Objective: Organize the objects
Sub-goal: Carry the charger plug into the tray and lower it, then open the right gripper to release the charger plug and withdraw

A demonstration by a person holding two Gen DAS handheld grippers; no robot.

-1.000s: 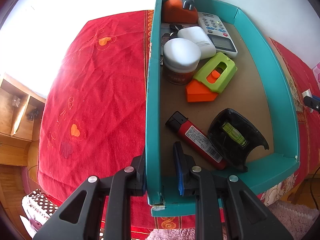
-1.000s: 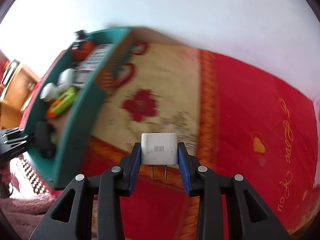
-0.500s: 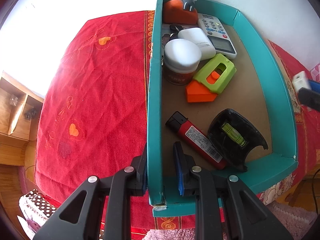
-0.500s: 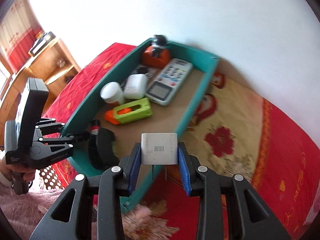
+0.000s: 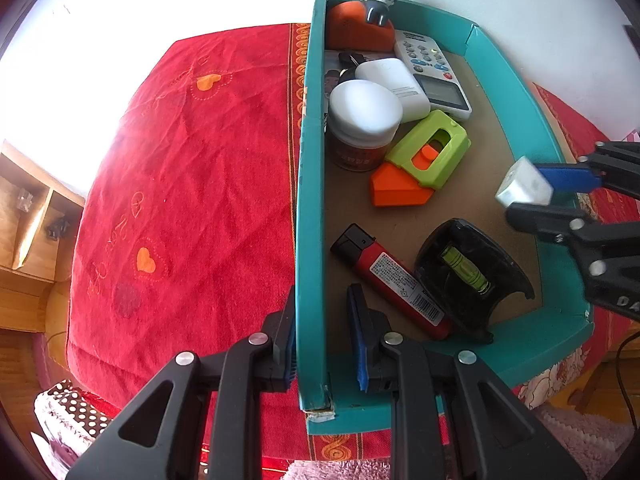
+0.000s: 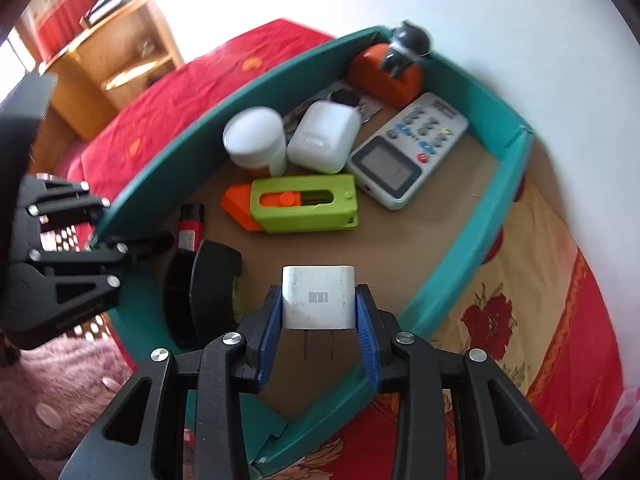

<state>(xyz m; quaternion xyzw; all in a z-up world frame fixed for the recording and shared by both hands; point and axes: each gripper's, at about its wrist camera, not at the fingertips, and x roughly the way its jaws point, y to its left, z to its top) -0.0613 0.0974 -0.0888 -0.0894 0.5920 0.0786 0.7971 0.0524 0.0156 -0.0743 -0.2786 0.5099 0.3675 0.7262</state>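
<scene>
The right tongs [image 6: 318, 320] are closed on a small white charger [image 6: 319, 298], pinched flat across its two sides with the prongs pointing back toward the camera — a hold that leaves its front face and underside free to go down onto the floor of the teal tray [image 6: 452, 264]. The charger hangs above the tray's bare brown middle, just inside its right wall, near the black level [image 5: 468, 276] and clear of the green and orange cutter [image 5: 424, 160]; that open patch looks like the reason for coming in here. The left tongs [image 5: 322, 334] straddle the tray's left wall at its near corner, one pad against the outside, the other a little off the inside face — whether they truly clamp it I cannot tell, but the straddle reads as steadying the tray on the red bedspread [image 5: 192, 184] while the other hand loads it. The far end of the tray is already packed with the jar [image 5: 364, 124], white case [image 5: 390, 86] and remote [image 5: 434, 74]; the red lighter [image 5: 392, 280] lies beside the level.
</scene>
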